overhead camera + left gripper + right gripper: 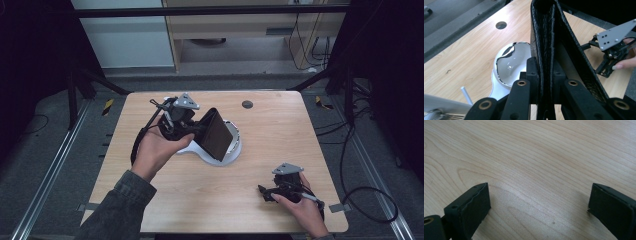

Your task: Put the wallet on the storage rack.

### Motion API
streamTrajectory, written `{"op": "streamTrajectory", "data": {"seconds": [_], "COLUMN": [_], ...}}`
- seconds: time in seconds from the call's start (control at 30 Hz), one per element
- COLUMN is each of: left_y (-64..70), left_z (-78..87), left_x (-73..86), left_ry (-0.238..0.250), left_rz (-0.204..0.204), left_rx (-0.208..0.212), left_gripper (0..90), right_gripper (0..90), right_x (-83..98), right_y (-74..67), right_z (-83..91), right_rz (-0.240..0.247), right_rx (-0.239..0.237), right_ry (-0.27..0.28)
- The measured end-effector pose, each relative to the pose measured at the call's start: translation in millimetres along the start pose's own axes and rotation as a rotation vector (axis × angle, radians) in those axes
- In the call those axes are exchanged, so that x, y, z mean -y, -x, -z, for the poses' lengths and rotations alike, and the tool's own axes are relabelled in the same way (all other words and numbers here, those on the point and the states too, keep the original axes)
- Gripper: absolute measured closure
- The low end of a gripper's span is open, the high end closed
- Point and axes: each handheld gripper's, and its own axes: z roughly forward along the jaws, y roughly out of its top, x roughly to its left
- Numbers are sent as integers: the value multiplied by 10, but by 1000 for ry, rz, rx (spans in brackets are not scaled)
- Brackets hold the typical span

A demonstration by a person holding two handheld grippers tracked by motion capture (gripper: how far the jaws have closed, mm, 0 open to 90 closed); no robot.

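Gripping a black leather wallet [216, 134], the left claw [198, 128] was clamped on one edge of it, pads pressed on both faces of that edge in the left gripper view [544, 50]. The wallet was off the surface [270, 130], held above a white glossy dish [231, 152] near the middle. Its long axis ran slanted in the high view, from upper left to lower right, broad face turned toward the camera side, tilted rather than flat. In the left gripper view the wallet stood edge-on, running straight away from the claw [543, 75], its folded halves spread apart into a V on the right. The white dish [511, 66] lay below and left of it, touching the surface [469, 55].

The right claw [264, 194] sat low near the front right of the surface, well apart from the wallet, pointing left in the high view. In the right gripper view its jaws stood wide apart [539, 205] with bare wood [536, 165] between them, holding nothing. Whether the tips touched the surface I couldn't tell.
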Motion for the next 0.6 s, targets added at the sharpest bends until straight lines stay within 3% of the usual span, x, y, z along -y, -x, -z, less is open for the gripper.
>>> {"op": "streamTrajectory", "data": {"seconds": [0.23, 0.4, 0.6], "left_y": [-88, -127, -190], "left_z": [37, 7, -232], "left_x": [-67, -88, -91], "left_ry": [7, 12, -10], "left_rz": [12, 24, 39], "left_rx": [-43, -50, -77], "left_gripper": [810, 810, 810], "right_gripper": [19, 15, 14], "right_x": [12, 18, 28], "right_y": [25, 23, 23], "right_z": [-19, -23, -26], "right_rz": [-25, -28, -25], "right_rx": [-9, -6, -3], "right_ry": [2, 10, 21]}}
